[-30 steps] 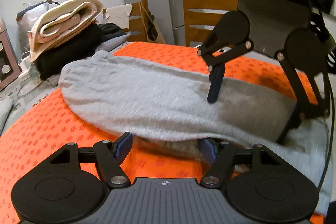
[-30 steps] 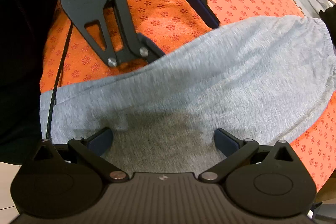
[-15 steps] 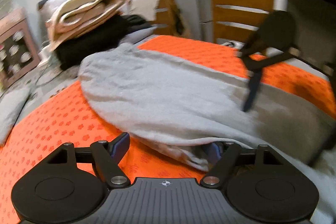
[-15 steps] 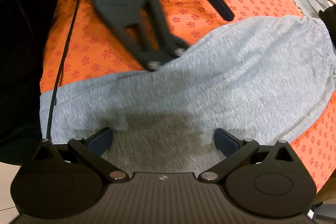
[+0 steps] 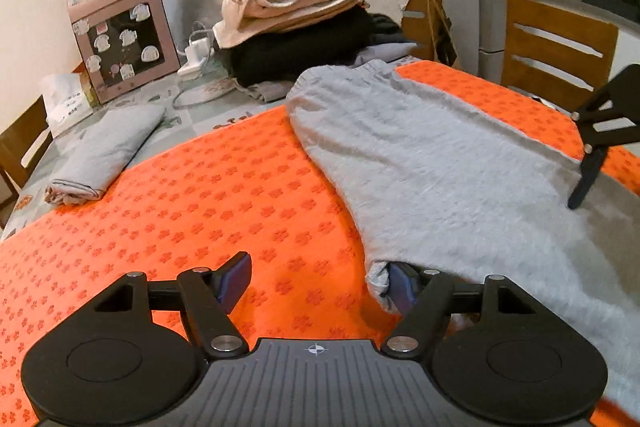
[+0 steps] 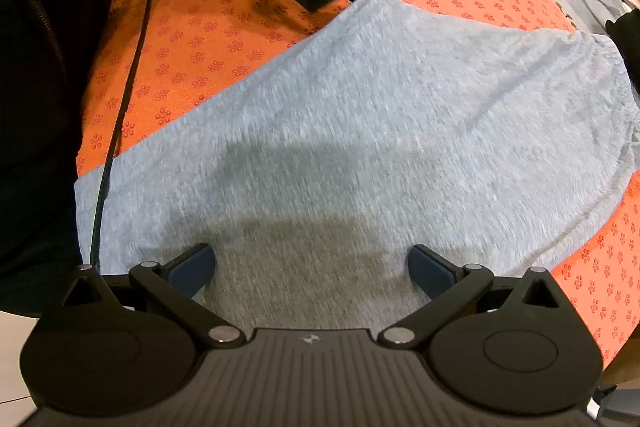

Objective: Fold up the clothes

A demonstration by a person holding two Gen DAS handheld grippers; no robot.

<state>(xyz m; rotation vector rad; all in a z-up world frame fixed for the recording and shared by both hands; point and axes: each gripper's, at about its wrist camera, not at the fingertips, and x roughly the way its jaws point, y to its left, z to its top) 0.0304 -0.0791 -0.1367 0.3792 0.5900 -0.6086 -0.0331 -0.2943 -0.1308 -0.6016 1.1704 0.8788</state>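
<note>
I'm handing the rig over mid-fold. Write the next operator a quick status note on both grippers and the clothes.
Left gripper: open, holding nothing; its right finger sits at the near edge of the grey fleece garment, its left finger over the orange patterned mat.
Right gripper: open, empty, both fingers over the grey fleece garment's near end.
The garment lies folded lengthwise into a long strip on the mat.
Already folded: a small pale grey cloth left of the mat, and a stack of cream and black clothes at the far end.
Left: probably fold the strip crosswise, then set it aside.
</note>
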